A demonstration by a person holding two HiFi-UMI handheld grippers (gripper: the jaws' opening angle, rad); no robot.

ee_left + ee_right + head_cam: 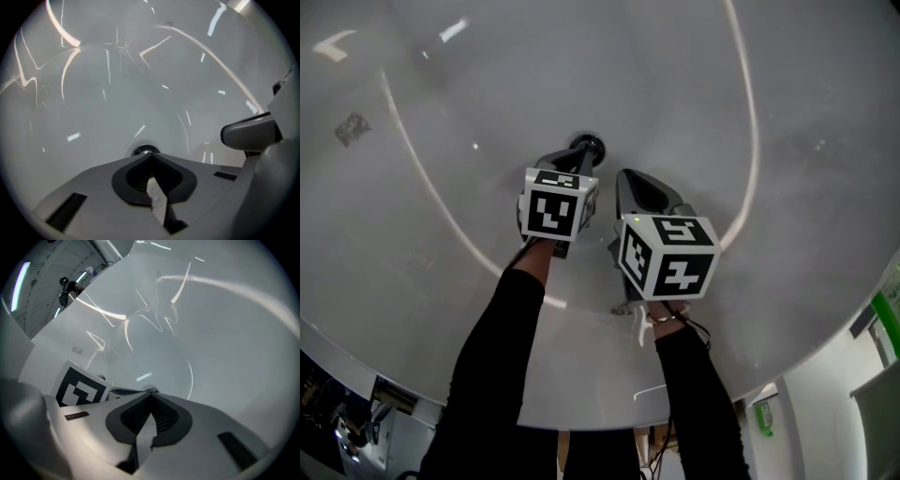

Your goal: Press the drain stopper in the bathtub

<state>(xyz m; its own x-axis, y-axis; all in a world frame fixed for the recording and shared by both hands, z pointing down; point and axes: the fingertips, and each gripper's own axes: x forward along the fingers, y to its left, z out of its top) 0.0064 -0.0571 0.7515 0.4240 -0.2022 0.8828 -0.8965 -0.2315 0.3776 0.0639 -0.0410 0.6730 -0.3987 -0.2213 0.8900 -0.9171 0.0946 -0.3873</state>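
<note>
The drain stopper is a small dark round cap on the floor of the white bathtub. My left gripper points at it, jaws shut and empty, with the tips just short of the stopper. In the left gripper view the stopper peeks out right beyond the closed tips of the left gripper. My right gripper hangs beside the left one, slightly nearer to me, also shut on nothing. The right gripper view shows the right gripper with only a sliver of the stopper above the tips.
The tub's glossy curved walls rise all around, with a faint mark on the far left wall. The near rim runs under the person's black sleeves. The left gripper's marker cube sits close to the right gripper's left side.
</note>
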